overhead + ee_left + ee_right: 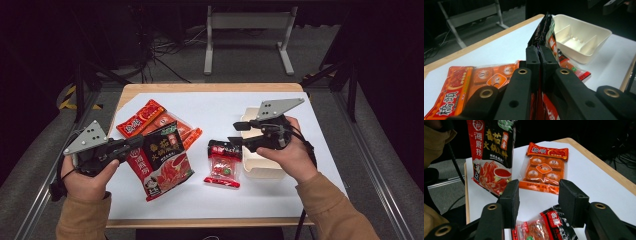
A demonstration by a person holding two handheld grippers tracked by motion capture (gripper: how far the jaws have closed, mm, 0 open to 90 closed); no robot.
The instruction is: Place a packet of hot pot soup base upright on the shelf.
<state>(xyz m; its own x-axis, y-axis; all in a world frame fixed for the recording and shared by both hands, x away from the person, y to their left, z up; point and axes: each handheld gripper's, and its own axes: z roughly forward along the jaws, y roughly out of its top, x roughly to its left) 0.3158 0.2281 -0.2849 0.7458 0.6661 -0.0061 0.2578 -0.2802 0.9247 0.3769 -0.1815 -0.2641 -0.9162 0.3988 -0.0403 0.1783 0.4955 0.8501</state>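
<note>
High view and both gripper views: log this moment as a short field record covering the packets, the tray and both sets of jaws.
surface: white sheet on a wooden table
left gripper: jaws shut on the dark red-and-black soup-base pouch, lifted on edge
right gripper: jaws open, nothing between the pads, above the small red clear-windowed snack packet
orange flat sachet pack: lying flat on the sheet behind the pouch
cream plastic divided tray: empty, under the right hand
</note>
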